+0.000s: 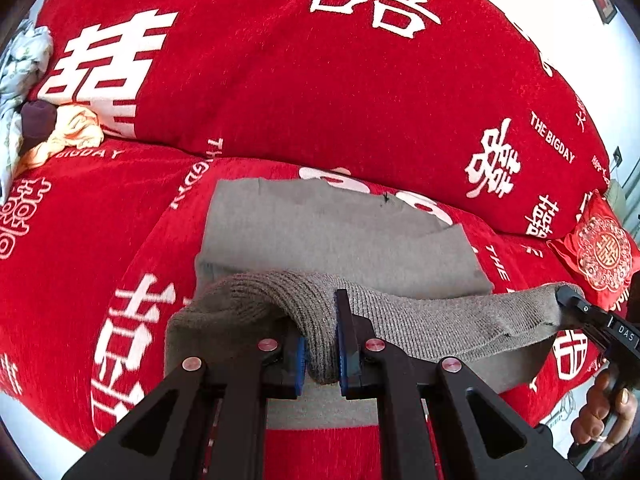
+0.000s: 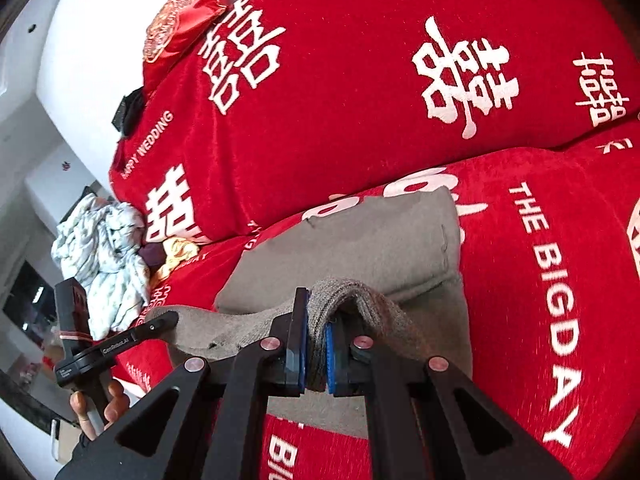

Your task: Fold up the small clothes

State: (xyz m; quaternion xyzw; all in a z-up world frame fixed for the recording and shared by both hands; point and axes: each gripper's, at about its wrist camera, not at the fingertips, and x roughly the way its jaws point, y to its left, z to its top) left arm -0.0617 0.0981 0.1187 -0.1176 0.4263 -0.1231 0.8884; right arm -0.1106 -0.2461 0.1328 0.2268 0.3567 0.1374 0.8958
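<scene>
A grey knitted garment (image 1: 340, 232) lies partly folded on the red sofa seat, and its ribbed edge is lifted off the seat. My left gripper (image 1: 322, 340) is shut on that ribbed edge near its left end; the blue pads pinch a fold of the knit. At the right of the left wrist view, my right gripper (image 1: 568, 296) clamps the other end, so the edge hangs stretched between the two. In the right wrist view the right gripper (image 2: 316, 336) is shut on the grey garment (image 2: 360, 248), and the left gripper (image 2: 172, 316) holds it at the left.
The red sofa cover (image 1: 280, 80) with white lettering fills the seat and backrest. A pile of clothes, pale patterned cloth (image 2: 104, 248) and a yellow garment (image 1: 76, 128), lies at the seat's left end. A red embroidered cushion (image 1: 600, 256) sits at the right end.
</scene>
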